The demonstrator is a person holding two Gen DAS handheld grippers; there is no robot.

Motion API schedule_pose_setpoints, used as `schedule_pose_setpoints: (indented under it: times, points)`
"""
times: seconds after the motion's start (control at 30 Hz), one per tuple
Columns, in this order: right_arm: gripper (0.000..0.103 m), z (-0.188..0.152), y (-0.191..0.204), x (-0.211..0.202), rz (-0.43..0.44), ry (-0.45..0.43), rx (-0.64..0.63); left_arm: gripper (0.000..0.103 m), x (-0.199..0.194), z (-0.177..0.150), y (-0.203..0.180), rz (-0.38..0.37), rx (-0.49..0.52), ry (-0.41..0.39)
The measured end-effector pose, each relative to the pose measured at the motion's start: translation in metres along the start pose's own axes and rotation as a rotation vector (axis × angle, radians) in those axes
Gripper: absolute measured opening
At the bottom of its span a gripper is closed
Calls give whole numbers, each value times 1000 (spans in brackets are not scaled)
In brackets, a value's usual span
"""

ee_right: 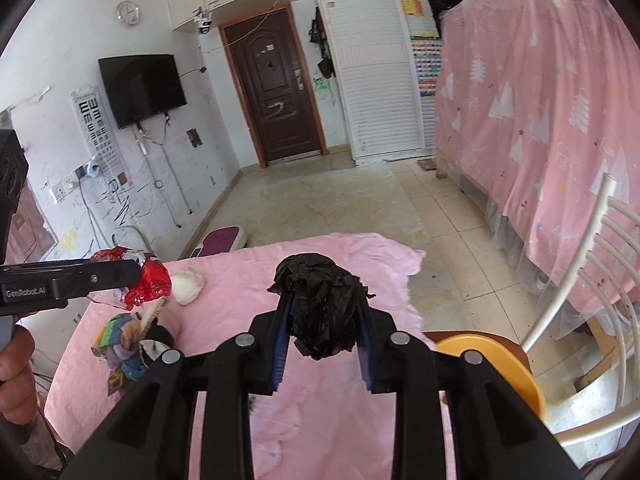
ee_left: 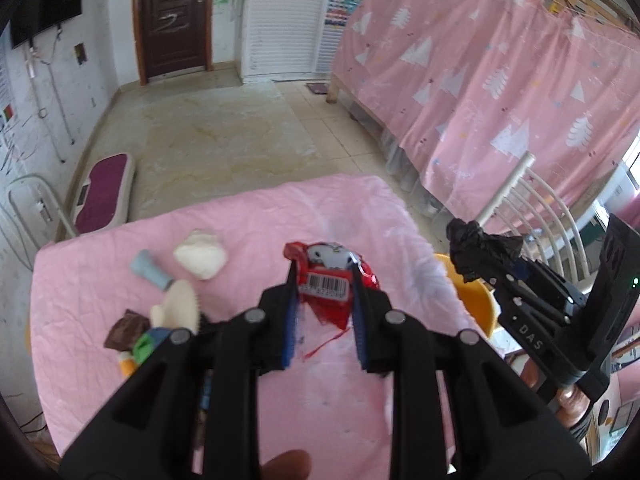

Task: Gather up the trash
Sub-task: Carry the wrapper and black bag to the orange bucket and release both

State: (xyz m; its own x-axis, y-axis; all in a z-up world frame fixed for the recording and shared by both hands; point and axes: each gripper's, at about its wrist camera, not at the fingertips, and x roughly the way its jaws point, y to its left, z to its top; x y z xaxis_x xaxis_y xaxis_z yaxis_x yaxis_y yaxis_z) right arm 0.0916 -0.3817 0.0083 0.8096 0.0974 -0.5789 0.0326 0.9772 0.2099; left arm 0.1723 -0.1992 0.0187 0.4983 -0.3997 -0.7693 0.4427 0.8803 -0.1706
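Two handheld grippers raised over a table draped in pink cloth [ee_left: 248, 224], each carrying a piece of trash.

Left gripper [ee_left: 323, 270] clamped on a crumpled red wrapper [ee_left: 326, 280], barcode label facing the camera, a torn red strip dangling below, held clear above the cloth. Same red wrapper [ee_right: 150, 280] seen from the right wrist view at the far left, pinched at the tip of the left gripper [ee_right: 136, 276], off the table surface.

Right gripper [ee_right: 323, 300] clenched around a wad of crumpled black plastic [ee_right: 320, 308], lifted above the cloth near the table's right side. Same black plastic [ee_left: 476, 248] visible in the left wrist view at the right edge, gripped at the end of the right gripper [ee_left: 494, 266], hanging over the rim of an orange bin [ee_left: 472, 300].

Orange bin [ee_right: 496, 364] standing just beside the table's right edge, next to a white chair [ee_right: 592, 264].

Left on the cloth: a crumpled white tissue [ee_left: 201, 256] toward the far side, a grey-blue tube [ee_left: 150, 270] just beside it, a cream comb-like piece [ee_left: 180, 304] and a brown wrapper [ee_left: 128, 330] in a small heap near the left edge.

Behind: tiled floor, a dark wooden door [ee_right: 276, 92], a wall-mounted television [ee_right: 142, 88] and a pink curtain [ee_left: 500, 88] printed with white trees.
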Motion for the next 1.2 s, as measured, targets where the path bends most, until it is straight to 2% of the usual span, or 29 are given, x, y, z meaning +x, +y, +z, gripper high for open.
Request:
schedule_pose_setpoints:
  times: [0.13, 0.47, 0.87, 1.07, 1.17, 1.2]
  points:
    - [18, -7, -28, -11, -32, -10, 35, 22, 10, 2, -40, -30, 66, 11]
    - [18, -26, -88, -25, -97, -7, 97, 22, 37, 4, -111, -70, 171, 55]
    - [19, -62, -148, -23, -188, 39, 163, 22, 74, 1, -171, -154, 237, 109]
    - [20, -73, -164, -15, -182, 72, 188, 22, 93, -2, -192, -175, 255, 144]
    - [22, -74, -170, -14, -174, 83, 205, 26, 100, -1, -202, -175, 266, 154]
    - [24, -75, -172, -14, -173, 84, 208, 32, 101, -2, -204, -176, 267, 157]
